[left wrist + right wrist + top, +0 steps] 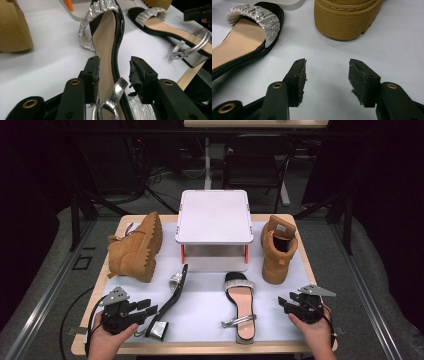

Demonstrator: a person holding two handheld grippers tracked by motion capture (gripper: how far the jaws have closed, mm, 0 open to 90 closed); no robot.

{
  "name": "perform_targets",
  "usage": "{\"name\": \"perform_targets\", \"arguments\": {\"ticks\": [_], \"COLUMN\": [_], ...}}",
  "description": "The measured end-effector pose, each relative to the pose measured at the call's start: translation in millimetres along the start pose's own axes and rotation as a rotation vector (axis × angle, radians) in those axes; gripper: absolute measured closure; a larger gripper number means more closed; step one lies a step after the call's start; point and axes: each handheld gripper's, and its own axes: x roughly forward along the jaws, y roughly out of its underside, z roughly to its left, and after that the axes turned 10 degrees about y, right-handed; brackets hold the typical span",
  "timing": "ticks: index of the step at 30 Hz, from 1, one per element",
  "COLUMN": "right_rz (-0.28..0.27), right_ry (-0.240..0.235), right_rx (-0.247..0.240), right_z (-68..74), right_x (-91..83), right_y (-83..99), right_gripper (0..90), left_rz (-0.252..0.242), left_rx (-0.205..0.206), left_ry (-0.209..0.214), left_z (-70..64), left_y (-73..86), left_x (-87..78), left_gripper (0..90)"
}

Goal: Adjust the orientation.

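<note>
A black sandal with a silver strap [176, 292] lies on its side at the front left of the white mat [205, 315]. My left gripper [152, 310] is open, and its jaws straddle the sandal's heel end [106, 37] without closing on it. The silver ankle strap [115, 93] curls up between the jaws. The matching sandal [241, 300] lies flat on its sole at the front centre. My right gripper [282, 302] hovers open over bare mat to that sandal's right, with nothing between its jaws [327, 77]. Beyond the jaws are that sandal's toe [242, 42] and a tan boot sole [347, 22].
A white two-level stand [214, 217] with orange legs sits at the back centre. One tan boot [137, 247] lies on its side at the left and the other [277, 250] stands upright at the right. The wooden table edge [200, 349] runs close in front.
</note>
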Motion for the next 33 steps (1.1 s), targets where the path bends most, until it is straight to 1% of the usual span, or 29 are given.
{"name": "perform_targets", "arguments": {"ticks": [1, 2, 3, 4, 5, 7, 8, 9, 11, 15, 18, 19, 21, 24, 26, 30, 31, 32, 33], "right_rz": [0.001, 0.004, 0.0, 0.0, 0.0, 0.004, 0.004, 0.001, 0.005, 0.003, 0.003, 0.004, 0.004, 0.003, 0.003, 0.007, 0.004, 0.01, 0.008], "right_ry": [-0.001, -0.001, -0.008, -0.008, -0.009, -0.006, -0.006, -0.01, -0.008, -0.013, -0.014, -0.014, -0.015, -0.016, -0.016, -0.014, -0.018, -0.009, -0.014], "right_rx": [0.0, 0.0, 0.005, 0.005, 0.004, 0.003, 0.003, 0.006, 0.004, 0.007, 0.008, 0.009, 0.012, 0.017, 0.017, 0.013, 0.018, 0.014, 0.016], "right_z": [0.1, 0.3, 0.9, 0.9, 0.9, 0.6, 0.6, 0.5, 0.5, 0.9, 1.0, 0.9, 0.8, 0.6, 0.5, -0.4, -0.2, -0.2, -0.1], "right_x": [0.0, -0.1, 0.5, 0.5, 0.6, 0.4, 0.4, 0.5, 0.4, 1.2, 1.2, 1.2, 1.4, 1.8, 1.8, 1.0, 1.7, 1.5, 1.8], "right_y": [0.0, 0.0, 0.2, 0.2, 0.2, 0.1, 0.1, 0.2, 0.1, 0.2, 0.2, 0.3, 0.4, 0.5, 0.5, 0.5, 0.7, 0.6, 0.7], "right_gripper": [47.8, 47.9, 47.9, 47.9, 47.9, 47.9, 47.9, 47.9, 47.9, 47.9, 47.9, 47.9, 47.9, 47.8, 47.7, 47.6, 47.6, 47.6, 47.5], "left_rz": [0.011, 0.016, 0.014, 0.013, 0.012, 0.016, 0.016, 0.019, 0.026, 0.022, 0.019, 0.01, 0.006, 0.018, 0.014, 0.011, 0.011, 0.012, 0.011], "left_rx": [0.003, 0.006, -0.002, -0.008, -0.011, -0.007, -0.007, -0.005, 0.0, 0.0, 0.007, 0.006, 0.013, 0.027, 0.03, 0.018, 0.018, 0.02, 0.021], "left_ry": [-0.007, -0.005, 0.0, 0.007, 0.015, 0.034, 0.034, 0.049, 0.055, 0.081, 0.087, 0.09, 0.087, 0.094, 0.085, 0.087, 0.087, 0.087, 0.088], "left_z": [-0.3, 0.3, 1.0, 1.5, 2.2, 2.1, 2.1, 1.8, 1.5, -1.4, -4.6, -5.5, -7.4, -10.1, -11.2, -10.4, -10.5, -11.1, -12.0], "left_y": [1.2, 2.4, 3.5, 3.9, 4.3, 4.2, 4.2, 3.9, 3.1, 1.6, 0.5, 0.0, -1.6, -4.3, -4.5, -3.5, -3.5, -3.5, -3.5], "left_x": [0.9, 1.4, 1.5, 1.2, 0.9, 1.0, 1.0, 1.9, 2.4, 4.1, 5.9, 6.3, 8.2, 10.9, 10.9, 10.5, 10.8, 11.3, 12.1], "left_gripper": [62.2, 63.8, 67.1, 67.1, 69.5, 73.8, 75.0, 75.9, 77.1, 80.0, 82.2, 85.4, 88.2, 89.1, 89.0, 89.0, 89.1, 89.1, 89.0]}}
